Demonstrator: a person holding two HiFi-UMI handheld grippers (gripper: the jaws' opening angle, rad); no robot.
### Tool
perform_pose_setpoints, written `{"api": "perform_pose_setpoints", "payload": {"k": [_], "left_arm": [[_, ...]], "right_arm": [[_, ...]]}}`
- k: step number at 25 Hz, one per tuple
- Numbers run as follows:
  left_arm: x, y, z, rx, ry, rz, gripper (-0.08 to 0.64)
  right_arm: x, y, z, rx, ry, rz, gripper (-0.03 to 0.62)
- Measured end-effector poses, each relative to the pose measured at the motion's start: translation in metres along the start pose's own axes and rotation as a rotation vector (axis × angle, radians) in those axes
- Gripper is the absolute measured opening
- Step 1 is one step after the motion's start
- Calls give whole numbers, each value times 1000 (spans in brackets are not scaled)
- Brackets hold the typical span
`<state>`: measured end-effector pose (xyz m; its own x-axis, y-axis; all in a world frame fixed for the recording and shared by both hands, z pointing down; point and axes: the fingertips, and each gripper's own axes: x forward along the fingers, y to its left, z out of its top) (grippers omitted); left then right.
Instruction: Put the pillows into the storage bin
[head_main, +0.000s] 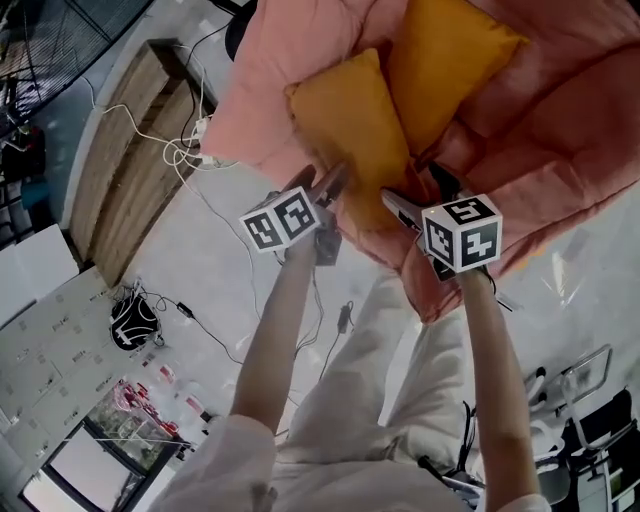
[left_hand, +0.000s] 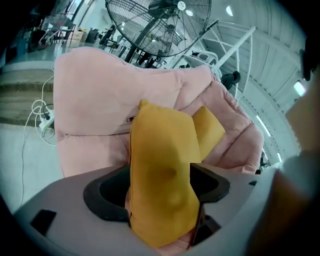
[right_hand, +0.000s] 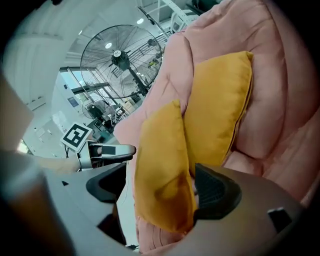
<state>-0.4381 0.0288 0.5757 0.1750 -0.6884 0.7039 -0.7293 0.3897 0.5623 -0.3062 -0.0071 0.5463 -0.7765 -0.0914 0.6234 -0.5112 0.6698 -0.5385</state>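
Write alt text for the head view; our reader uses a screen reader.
The left gripper and right gripper, jaws open, reach for the near yellow pillow on a pink seat; a second yellow pillow leans behind it.

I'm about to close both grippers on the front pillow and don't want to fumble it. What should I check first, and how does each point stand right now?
1. Left gripper jaws apart: ok, open.
2. Right gripper jaws apart: ok, open.
3. Near yellow pillow between both pairs of jaws: ok, its lower end sits in both gaps.
4. Jaws closed on it: not ok, no grip yet.
5. Far yellow pillow free of the near one: cannot tell; it lies close behind it on the pink beanbag, and contact is not visible.
6. Storage bin in sight: not ok, no view shows it.
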Motion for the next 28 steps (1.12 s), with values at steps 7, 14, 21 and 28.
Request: {"api": "perform_pose_setpoints", "payload": {"k": [7, 14, 21, 28], "left_arm": [[27, 13, 10, -63, -9, -32, 443], [32, 10, 9, -98, 3, -132, 405], [39, 18, 14, -122, -3, -146, 479], [56, 10, 21, -195, -31, -162, 486]], "right_arm": [[44, -10, -19, -21, 74, -37, 423], [65, -13, -23, -51, 92, -16, 405], [71, -12, -21, -5, 73, 15, 477], [88, -23, -37, 89, 153, 24, 540]]}}
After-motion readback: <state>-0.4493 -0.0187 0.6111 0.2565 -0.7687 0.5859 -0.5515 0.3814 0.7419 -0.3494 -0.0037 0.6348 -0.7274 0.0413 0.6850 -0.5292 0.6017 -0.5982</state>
